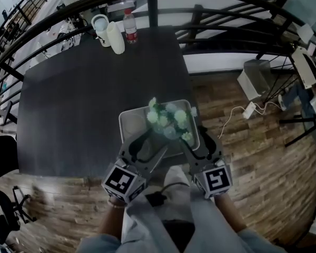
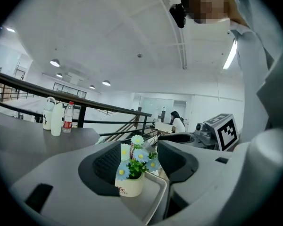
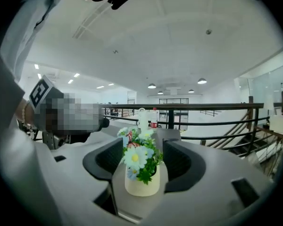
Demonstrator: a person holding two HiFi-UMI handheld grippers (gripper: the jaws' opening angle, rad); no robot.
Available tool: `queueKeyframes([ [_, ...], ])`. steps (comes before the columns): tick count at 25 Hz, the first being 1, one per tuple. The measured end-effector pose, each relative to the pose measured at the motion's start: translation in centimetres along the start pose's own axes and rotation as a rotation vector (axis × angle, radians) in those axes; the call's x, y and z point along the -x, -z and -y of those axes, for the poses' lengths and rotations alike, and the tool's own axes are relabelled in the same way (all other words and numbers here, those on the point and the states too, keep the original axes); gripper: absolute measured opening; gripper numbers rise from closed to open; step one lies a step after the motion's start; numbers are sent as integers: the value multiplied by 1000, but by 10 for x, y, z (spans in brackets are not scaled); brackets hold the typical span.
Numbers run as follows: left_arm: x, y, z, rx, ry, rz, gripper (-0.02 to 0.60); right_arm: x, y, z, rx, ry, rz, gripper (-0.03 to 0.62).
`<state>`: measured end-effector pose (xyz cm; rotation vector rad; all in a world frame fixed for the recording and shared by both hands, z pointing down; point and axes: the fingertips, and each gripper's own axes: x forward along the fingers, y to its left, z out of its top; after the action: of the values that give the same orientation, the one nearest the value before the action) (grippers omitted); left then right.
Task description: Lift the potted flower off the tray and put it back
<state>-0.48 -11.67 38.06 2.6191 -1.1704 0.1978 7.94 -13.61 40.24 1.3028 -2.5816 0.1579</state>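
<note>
A potted flower (image 1: 168,121) stands in a pale tray (image 1: 129,125) at the near right corner of a dark table (image 1: 68,104), centre frame. The left gripper (image 1: 150,141) and right gripper (image 1: 194,137) face it, jaws wide apart, pads clear of the pot. A wood floor (image 1: 242,157) fills the lower right, and a black railing (image 1: 152,12) curves across the top.

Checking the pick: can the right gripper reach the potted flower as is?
Probably yes. The right gripper has open fingers, and the potted flower sits on the tray just ahead, lined up with their gap, nothing between. The left gripper alongside might crowd it.
</note>
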Motion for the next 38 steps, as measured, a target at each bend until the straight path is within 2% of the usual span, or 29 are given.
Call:
queueKeyframes([
  [4,8,-20,8,-40,18,53,233,5,-24,-5,44,26,50,238],
  [8,20,-43,8,-64,-8,116,141,10,-44,-10,71,50,93,186],
  [12,30,-65,5,-74,-20,172,103,16,-62,-12,62,78,139,141],
  [14,33,-74,4,-93,-27,197,99,20,-70,-10,56,100,159,105],
  [16,36,-82,4,-116,-36,217,10,24,-76,-7,52,128,172,28],
  [18,39,-87,6,-134,-34,227,-8,27,-80,-4,43,144,181,-3],
  [22,44,-90,9,-149,-28,226,-9,31,-91,-3,37,159,210,-3],
  [28,53,-88,2,-130,-67,232,-9,40,-106,-5,73,179,267,-5],
  [38,54,-97,11,-146,-47,255,-9,41,-106,-7,102,177,228,-5],
])
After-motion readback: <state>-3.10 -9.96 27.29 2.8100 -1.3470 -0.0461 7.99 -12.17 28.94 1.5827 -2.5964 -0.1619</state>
